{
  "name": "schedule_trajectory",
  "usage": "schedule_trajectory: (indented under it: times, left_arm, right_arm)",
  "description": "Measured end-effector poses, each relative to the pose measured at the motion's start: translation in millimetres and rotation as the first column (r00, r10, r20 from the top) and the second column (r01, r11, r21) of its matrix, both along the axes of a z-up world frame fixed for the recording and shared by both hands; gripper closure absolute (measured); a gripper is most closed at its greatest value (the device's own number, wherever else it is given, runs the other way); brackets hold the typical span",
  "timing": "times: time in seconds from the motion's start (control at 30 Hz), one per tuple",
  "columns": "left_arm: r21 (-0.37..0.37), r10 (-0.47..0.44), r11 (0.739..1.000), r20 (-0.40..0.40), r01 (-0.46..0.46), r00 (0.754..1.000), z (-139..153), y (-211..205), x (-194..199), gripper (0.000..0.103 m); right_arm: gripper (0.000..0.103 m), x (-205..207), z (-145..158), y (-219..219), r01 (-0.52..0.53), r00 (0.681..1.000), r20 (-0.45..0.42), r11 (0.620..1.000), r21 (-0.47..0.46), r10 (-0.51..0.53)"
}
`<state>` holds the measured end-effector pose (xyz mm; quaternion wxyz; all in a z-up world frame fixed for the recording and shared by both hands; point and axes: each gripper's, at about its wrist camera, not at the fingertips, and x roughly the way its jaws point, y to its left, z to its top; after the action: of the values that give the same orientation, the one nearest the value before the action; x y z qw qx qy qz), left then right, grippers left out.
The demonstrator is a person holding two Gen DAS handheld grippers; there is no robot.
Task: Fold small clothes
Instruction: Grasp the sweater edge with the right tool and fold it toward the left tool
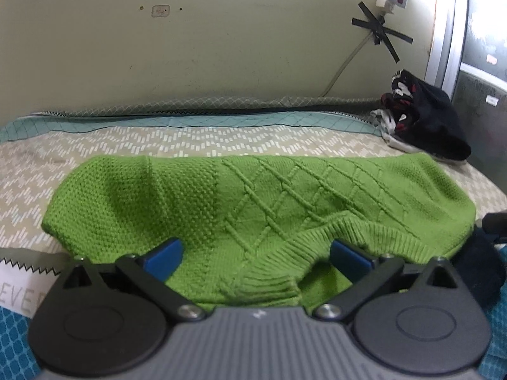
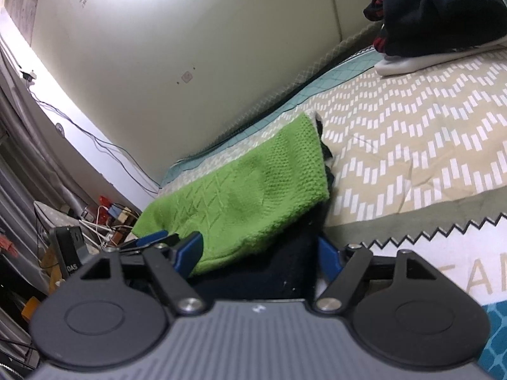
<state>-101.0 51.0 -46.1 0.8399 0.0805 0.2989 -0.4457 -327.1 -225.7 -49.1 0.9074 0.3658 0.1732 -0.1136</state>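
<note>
A green knit sweater (image 1: 247,196) lies spread flat on the patterned bed sheet (image 1: 38,171). My left gripper (image 1: 256,258) hovers at its near ribbed hem, jaws wide apart; the hem lies between the blue pads (image 1: 164,258) without being pinched. In the right wrist view the sweater (image 2: 253,190) rests partly on a dark navy cloth (image 2: 269,269). My right gripper (image 2: 259,256) stands open at that end. The dark cloth and the sweater's corner sit between its fingers (image 2: 190,253), and the pads do not press them.
A heap of dark clothes with red and white prints (image 1: 421,120) (image 2: 437,9) sits at the far end of the bed by the wall (image 1: 221,47). Beyond the sweater's far end the bed drops off to a clutter of cables and boxes (image 2: 104,218).
</note>
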Motion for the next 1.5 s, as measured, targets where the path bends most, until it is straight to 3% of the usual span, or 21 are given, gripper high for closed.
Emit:
schedule_trajectory:
  times: [0.33, 0.57, 0.73, 0.97, 1.2, 1.5]
  left_arm:
    - [-0.118, -0.007, 0.993, -0.088, -0.004, 0.996, 3.7, 20.9, 14.3, 0.001]
    - [-0.132, -0.007, 0.991, -0.094, -0.006, 0.996, 4.9, 24.4, 15.0, 0.001]
    - [-0.132, -0.007, 0.991, -0.094, -0.006, 0.996, 4.8, 24.5, 15.9, 0.001]
    - [-0.148, -0.007, 0.989, -0.110, -0.010, 0.994, 4.2, 26.8, 18.1, 0.001]
    - [-0.150, -0.006, 0.989, -0.112, -0.011, 0.994, 4.3, 27.7, 18.2, 0.001]
    - [-0.159, -0.003, 0.987, -0.121, -0.017, 0.993, 5.1, 29.0, 18.8, 0.001]
  right_arm:
    - [0.034, -34.5, 7.3, -9.3, 0.074, 0.997, -0.040, 0.997, 0.021, -0.073]
    - [0.033, -6.4, -0.7, -1.7, -0.007, 1.000, -0.019, 0.998, 0.056, 0.008]
    - [0.029, 17.6, -0.3, 9.3, -0.033, 0.999, -0.017, 0.999, 0.024, 0.034]
    - [0.028, 15.2, 0.7, 8.4, -0.023, 1.000, -0.008, 0.999, 0.043, 0.024]
    - [0.016, 20.1, 3.1, 15.2, -0.024, 1.000, -0.004, 0.999, 0.029, 0.024]
    - [0.016, 21.3, 2.1, 13.8, -0.015, 1.000, 0.002, 0.999, 0.032, 0.015]
